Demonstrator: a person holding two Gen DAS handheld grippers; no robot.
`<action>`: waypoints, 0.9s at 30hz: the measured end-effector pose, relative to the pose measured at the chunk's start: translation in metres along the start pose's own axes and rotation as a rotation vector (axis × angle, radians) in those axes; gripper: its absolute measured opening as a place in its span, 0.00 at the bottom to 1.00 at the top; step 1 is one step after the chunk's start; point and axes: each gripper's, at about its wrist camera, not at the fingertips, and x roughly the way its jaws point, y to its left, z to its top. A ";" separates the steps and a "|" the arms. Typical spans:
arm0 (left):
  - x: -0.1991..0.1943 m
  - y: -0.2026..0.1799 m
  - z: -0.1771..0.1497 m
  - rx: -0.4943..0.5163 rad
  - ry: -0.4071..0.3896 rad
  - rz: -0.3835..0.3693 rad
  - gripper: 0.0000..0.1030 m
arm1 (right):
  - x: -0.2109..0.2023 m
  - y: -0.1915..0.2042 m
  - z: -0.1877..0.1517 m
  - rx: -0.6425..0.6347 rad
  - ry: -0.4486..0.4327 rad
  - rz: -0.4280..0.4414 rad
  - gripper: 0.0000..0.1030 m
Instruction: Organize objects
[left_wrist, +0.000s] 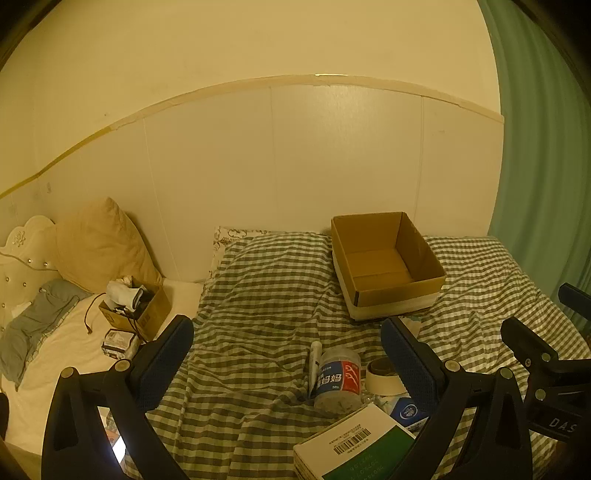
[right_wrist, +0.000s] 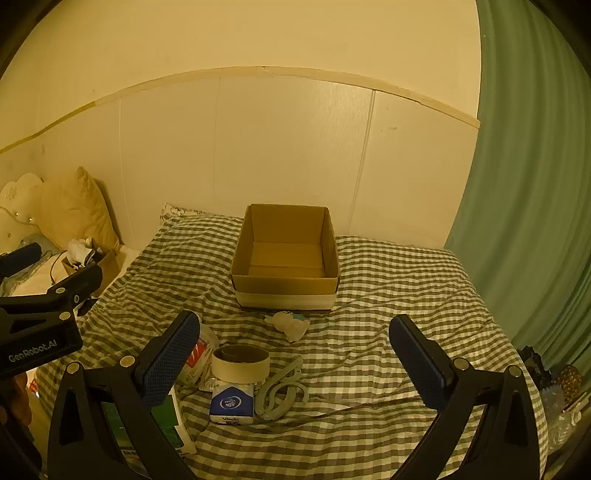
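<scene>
An empty open cardboard box (left_wrist: 388, 264) (right_wrist: 286, 256) sits on the checked bedspread near the wall. In front of it lie a clear jar with a blue and red label (left_wrist: 338, 380), a white tube (left_wrist: 314, 360), a roll of tape (right_wrist: 240, 363) (left_wrist: 384, 374), a blue tissue pack (right_wrist: 232, 402), a white and green box (left_wrist: 358, 443), a grey plastic hook (right_wrist: 282, 391) and a small white toy (right_wrist: 290, 323). My left gripper (left_wrist: 288, 354) is open above the jar. My right gripper (right_wrist: 295, 350) is open above the hook and tape.
A second small cardboard box (left_wrist: 138, 308) stuffed with items stands on the white sheet at the left, beside a pillow (left_wrist: 99, 243) and a padded headboard. A wall panel runs behind the bed. A green curtain (right_wrist: 524, 206) hangs at the right.
</scene>
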 end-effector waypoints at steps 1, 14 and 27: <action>0.000 0.000 0.000 0.000 0.001 -0.001 1.00 | 0.000 0.000 0.000 0.000 0.001 0.000 1.00; -0.003 -0.004 -0.002 -0.004 0.013 -0.007 1.00 | 0.003 0.001 0.000 -0.002 0.014 0.002 1.00; -0.011 -0.014 0.000 -0.024 0.034 -0.005 1.00 | -0.005 -0.004 0.002 0.003 0.010 0.003 1.00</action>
